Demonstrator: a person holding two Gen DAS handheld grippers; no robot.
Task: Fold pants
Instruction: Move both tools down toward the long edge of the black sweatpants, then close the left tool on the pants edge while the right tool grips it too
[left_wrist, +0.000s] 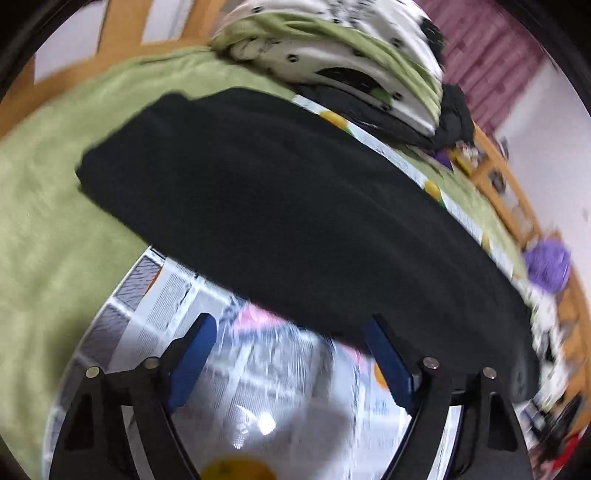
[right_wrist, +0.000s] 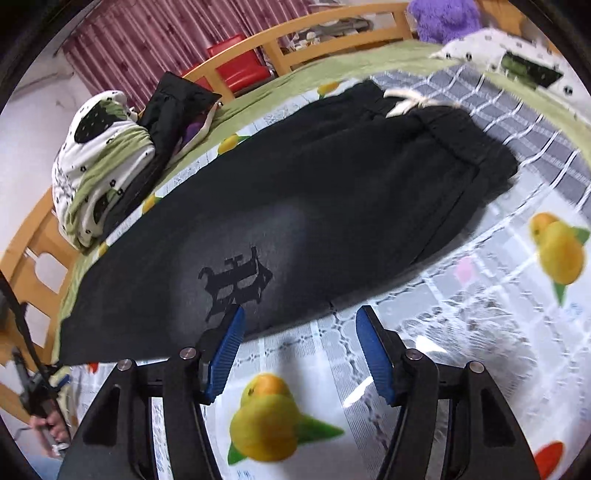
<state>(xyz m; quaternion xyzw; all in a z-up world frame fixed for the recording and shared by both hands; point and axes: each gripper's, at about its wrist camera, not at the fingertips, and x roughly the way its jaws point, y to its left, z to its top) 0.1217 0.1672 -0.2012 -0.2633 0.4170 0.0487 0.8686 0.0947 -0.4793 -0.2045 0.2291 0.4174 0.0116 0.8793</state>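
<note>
Black pants (right_wrist: 314, 206) lie flat and long on a glossy fruit-print table cover (right_wrist: 480, 295), folded lengthwise, waistband with a white drawstring (right_wrist: 410, 101) at the far right. A dark printed logo (right_wrist: 236, 284) faces up near the front edge. My right gripper (right_wrist: 299, 328) is open and empty, hovering at the pants' near edge by the logo. In the left wrist view the pants (left_wrist: 295, 221) stretch across the frame; my left gripper (left_wrist: 291, 336) is open and empty just in front of their near edge.
A rolled white-and-green spotted quilt (right_wrist: 96, 173) and a black garment (right_wrist: 173, 110) lie at the far left. A green sheet (left_wrist: 55, 221) surrounds the cover. A wooden rail (right_wrist: 295, 44), red box (right_wrist: 240, 66) and purple plush toy (right_wrist: 443, 18) stand behind.
</note>
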